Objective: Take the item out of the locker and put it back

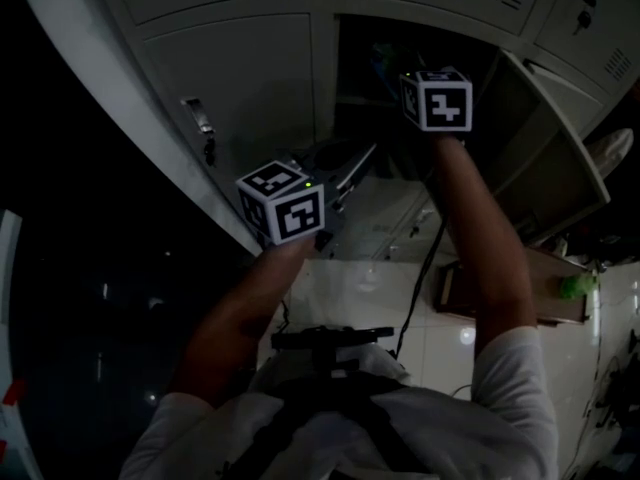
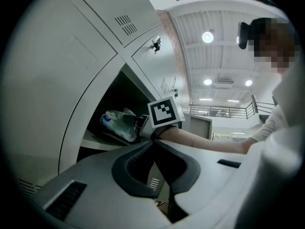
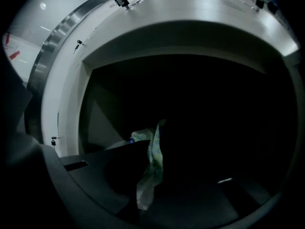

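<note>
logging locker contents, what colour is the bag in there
The bag is translucent white with a blue mark; left gripper view shows it best.

Dim, underexposed views, ceiling lamps (image 2: 208, 37) glaring, fisheye-bent edges, dark vignette

Ahead of the right gripper (image 3: 151, 173) the inside of the locker (image 3: 190, 37) is too dark to make out, only a thin strip of the plastic bag (image 3: 153, 151) shows between its jaws, the rest lost behind them, and its print is too small to read.
</note>
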Available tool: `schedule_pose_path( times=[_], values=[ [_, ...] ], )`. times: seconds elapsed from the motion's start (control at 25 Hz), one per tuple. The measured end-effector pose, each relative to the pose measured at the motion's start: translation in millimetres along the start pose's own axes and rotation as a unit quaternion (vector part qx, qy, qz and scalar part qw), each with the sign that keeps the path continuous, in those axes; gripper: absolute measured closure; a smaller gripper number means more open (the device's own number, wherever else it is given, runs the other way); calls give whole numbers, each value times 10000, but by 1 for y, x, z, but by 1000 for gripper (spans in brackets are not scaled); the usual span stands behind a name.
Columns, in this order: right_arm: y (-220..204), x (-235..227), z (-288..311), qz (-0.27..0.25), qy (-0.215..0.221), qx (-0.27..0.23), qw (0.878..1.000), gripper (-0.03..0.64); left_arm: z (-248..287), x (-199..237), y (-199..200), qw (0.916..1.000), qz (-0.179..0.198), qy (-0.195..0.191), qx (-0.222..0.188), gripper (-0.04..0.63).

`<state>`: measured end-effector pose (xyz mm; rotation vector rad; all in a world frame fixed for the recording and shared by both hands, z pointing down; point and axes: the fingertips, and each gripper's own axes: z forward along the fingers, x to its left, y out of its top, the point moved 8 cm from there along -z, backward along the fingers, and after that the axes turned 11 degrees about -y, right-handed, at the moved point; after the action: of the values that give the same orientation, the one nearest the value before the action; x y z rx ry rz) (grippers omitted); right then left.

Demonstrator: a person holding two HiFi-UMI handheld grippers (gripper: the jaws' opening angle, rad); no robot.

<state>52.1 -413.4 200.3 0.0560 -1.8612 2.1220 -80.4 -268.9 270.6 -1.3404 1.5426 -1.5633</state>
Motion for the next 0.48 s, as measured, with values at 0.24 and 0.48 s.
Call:
schedule_pose_path(
  times=[0.24, 0.48],
  values=[
    [-3, 0, 50, 141, -104, 362, 9992, 615, 5, 11, -1, 9999, -72, 106, 17, 598],
    [-14, -3, 75, -55, -396, 711, 9967, 612, 8, 17, 0, 9997, -88, 220, 48, 598]
  ],
)
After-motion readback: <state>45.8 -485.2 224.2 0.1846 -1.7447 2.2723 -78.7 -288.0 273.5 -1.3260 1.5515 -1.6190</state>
